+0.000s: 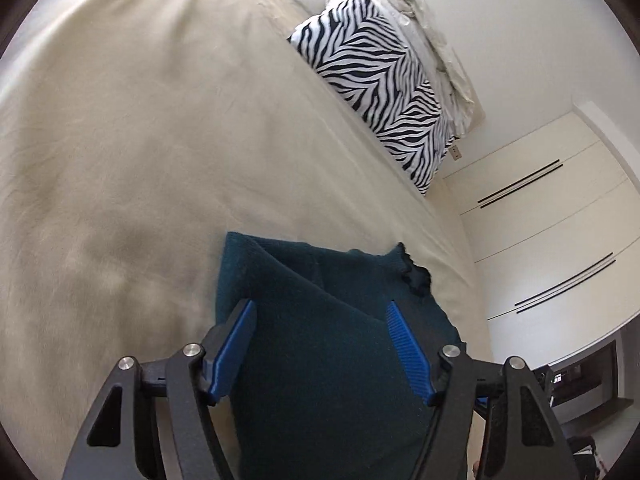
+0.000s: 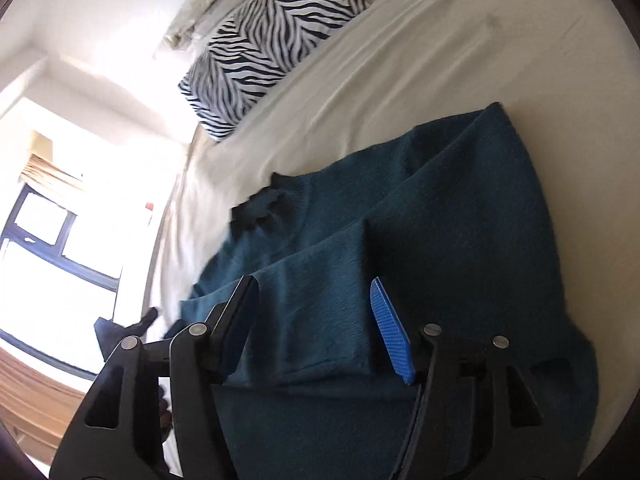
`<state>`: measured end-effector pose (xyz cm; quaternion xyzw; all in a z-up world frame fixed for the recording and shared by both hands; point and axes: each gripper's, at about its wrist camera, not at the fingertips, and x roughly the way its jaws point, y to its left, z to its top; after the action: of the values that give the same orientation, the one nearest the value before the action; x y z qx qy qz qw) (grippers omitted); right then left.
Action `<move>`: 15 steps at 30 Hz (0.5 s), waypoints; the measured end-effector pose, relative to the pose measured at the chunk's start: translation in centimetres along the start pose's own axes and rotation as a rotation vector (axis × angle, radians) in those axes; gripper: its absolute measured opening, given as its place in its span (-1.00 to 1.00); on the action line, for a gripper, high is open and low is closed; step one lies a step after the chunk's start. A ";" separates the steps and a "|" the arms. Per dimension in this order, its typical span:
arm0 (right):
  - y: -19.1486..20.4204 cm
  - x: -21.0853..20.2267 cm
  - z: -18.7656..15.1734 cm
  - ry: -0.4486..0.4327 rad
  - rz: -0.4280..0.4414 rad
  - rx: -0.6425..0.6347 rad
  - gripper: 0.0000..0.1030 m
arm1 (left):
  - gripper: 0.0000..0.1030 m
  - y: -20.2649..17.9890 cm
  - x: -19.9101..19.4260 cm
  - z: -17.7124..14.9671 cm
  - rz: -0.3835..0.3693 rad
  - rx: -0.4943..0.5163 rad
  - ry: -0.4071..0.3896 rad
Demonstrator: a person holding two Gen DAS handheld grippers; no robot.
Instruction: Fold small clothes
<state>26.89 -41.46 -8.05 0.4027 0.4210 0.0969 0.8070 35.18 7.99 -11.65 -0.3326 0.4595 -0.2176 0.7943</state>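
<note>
A dark teal knit sweater (image 1: 320,344) lies partly folded on the cream bed sheet (image 1: 140,140). My left gripper (image 1: 322,308) is open just above the sweater, with a folded flap running between its blue pads. In the right wrist view the sweater (image 2: 460,220) spreads across the sheet (image 2: 400,60), with a sleeve folded over the body and the frilled collar (image 2: 260,208) toward the left. My right gripper (image 2: 314,284) is open above the folded sleeve (image 2: 320,300) and holds nothing.
A zebra-print pillow (image 1: 380,80) lies at the head of the bed with crumpled pale bedding (image 1: 436,40) behind it. White wardrobe doors (image 1: 560,220) stand beside the bed. In the right wrist view a bright window (image 2: 60,260) is at left beyond the bed's edge.
</note>
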 end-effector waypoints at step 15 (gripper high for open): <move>0.4 4.3 -3.4 0.082 0.062 0.005 0.10 | 0.33 -1.1 -4.1 -7.2 0.019 0.171 0.020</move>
<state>27.12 -37.12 -11.45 0.4131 0.4414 0.1375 0.7846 26.86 7.53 -10.98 -0.2569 0.4502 -0.2516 0.8173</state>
